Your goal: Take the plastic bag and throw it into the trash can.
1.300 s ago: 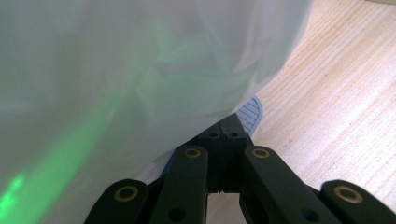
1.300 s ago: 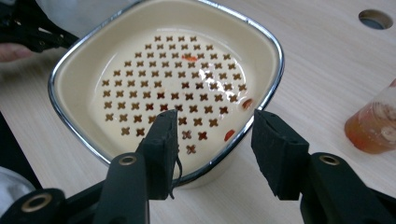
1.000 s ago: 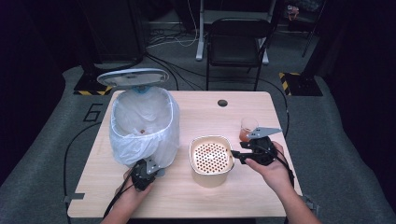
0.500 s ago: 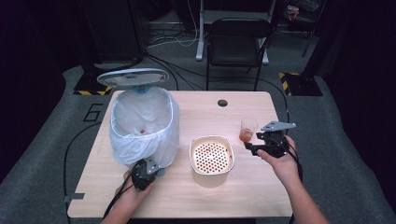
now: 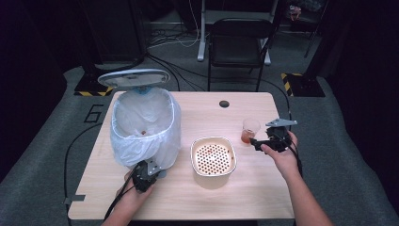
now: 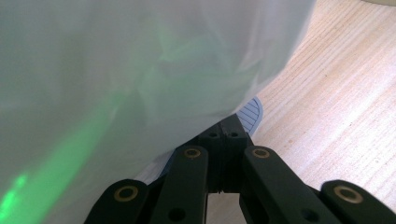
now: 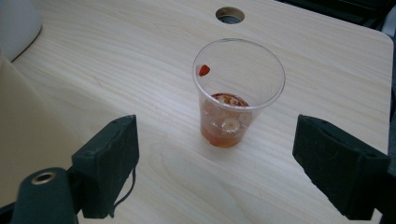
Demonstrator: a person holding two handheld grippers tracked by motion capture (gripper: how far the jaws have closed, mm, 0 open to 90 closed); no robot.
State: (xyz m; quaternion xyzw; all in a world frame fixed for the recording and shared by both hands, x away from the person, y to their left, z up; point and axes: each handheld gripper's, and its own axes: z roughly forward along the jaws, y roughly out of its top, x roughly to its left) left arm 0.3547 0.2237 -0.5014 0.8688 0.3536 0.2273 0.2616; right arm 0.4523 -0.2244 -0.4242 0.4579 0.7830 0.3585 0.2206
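A bin lined with a white bag [image 5: 143, 127] stands at the table's left, its lid [image 5: 134, 77] raised. My left gripper [image 5: 143, 175] sits low at the bin's front base. In the left gripper view its jaws [image 6: 229, 135] are shut, tips against the grey ribbed pedal [image 6: 250, 112] under the bag [image 6: 116, 70]. A clear plastic cup [image 5: 250, 129] with reddish dregs stands at the right. My right gripper [image 5: 254, 141] is open just beside it. In the right gripper view the cup [image 7: 236, 93] stands upright ahead of the wide-open gripper [image 7: 226, 161], untouched.
A cream bowl with a perforated strainer insert [image 5: 212, 155] sits mid-table between the two hands. A round cable hole [image 5: 224, 103] lies at the far edge. A black chair [image 5: 240, 37] and floor cables lie beyond the table.
My right gripper has left the bowl's right rim and moved right and away from me, ending beside the cup. The left gripper and the bin have stayed put.
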